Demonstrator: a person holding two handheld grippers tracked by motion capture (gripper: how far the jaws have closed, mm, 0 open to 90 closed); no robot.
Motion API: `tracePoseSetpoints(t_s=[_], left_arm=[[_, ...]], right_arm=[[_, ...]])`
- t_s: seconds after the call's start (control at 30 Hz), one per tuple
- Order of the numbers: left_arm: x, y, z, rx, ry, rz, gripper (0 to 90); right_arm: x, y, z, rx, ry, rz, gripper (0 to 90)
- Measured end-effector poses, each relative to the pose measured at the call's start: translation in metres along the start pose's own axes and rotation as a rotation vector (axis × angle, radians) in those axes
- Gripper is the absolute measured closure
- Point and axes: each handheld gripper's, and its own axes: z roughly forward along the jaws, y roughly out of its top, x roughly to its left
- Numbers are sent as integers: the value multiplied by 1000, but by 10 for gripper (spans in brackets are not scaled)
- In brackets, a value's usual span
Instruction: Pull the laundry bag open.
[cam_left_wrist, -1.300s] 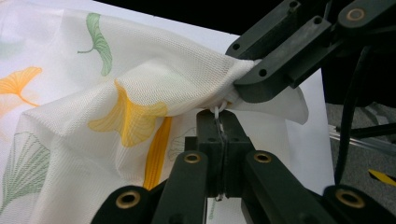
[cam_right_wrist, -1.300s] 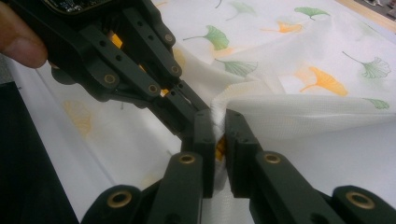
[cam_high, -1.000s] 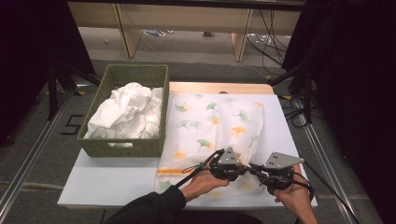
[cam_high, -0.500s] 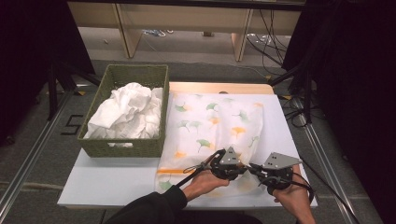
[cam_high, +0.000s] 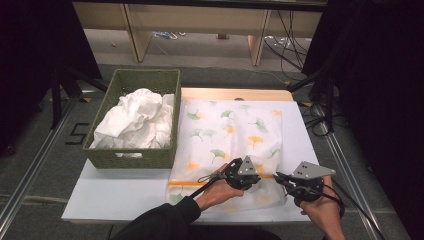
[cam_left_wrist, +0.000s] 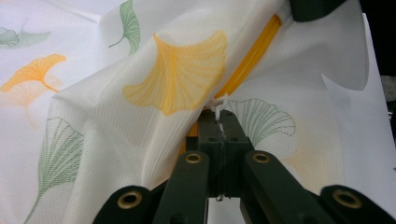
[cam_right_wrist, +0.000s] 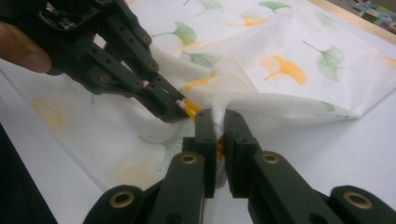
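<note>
change: against the frames a second back, both my hands sit in nearly the same spot at the near edge and the bag hasn't shifted; i read this as the grips settled, pull not begun
left tongs (cam_left_wrist: 219, 128): pressed together, pinching the small white zipper tab beside the orange zipper strip (cam_left_wrist: 252, 58)
right tongs (cam_right_wrist: 218, 122): nearly together, clamping a bunched fold of the mesh at the zipper end, just beside the left tongs
laundry bag (cam_high: 230, 135): white mesh with ginkgo leaves, flat on the white counter (cam_high: 120, 195), near edge lifted where i hold it
basket (cam_high: 132, 157): green, left of the bag, touching its edge, white cloth (cam_high: 135, 120) heaped inside
step: opening the zipper, i judge
</note>
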Motion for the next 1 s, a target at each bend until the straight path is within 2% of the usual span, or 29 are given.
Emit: tracePoseSetpoints(t_s=[0.1, 0.17, 0.23, 0.27, 0.3, 0.37, 0.43, 0.57, 0.6, 0.7, 0.73, 0.93, 1.0], left_arm=[[0, -1, -1, 16, 15, 17, 892], [4, -2, -4, 32, 32, 24, 892], [4, -3, -5, 26, 37, 16, 892], [6, -4, -9, 56, 42, 35, 892], [5, -5, -9, 40, 40, 18, 892], [6, -5, -11, 52, 47, 26, 892], [7, -7, -15, 66, 49, 31, 892], [9, -10, -18, 59, 57, 14, 892], [11, -11, -21, 74, 67, 25, 892], [11, -13, -23, 71, 66, 17, 893], [13, -14, -25, 75, 78, 23, 893], [13, -16, -28, 74, 75, 10, 893], [14, -16, -28, 78, 80, 16, 892]], right_arm=[[-3, -2, -3, 5, -20, 18, 863], [-6, -5, -4, 7, -25, 14, 864], [-7, -6, -4, 8, -25, 17, 863], [-10, -8, -5, 18, -50, 18, 864], [-10, -9, -5, 23, -46, 31, 863], [-12, -11, -5, 22, -46, 29, 863], [-13, -15, -7, 29, -59, 49, 863], [-16, -17, -6, 34, -60, 48, 863], [-17, -20, -6, 39, -62, 63, 863], [-19, -21, -6, 41, -65, 65, 863], [-20, -23, -5, 45, -63, 63, 863], [-21, -25, -4, 45, -72, 58, 863], [-19, -26, -4, 48, -68, 79, 863]])
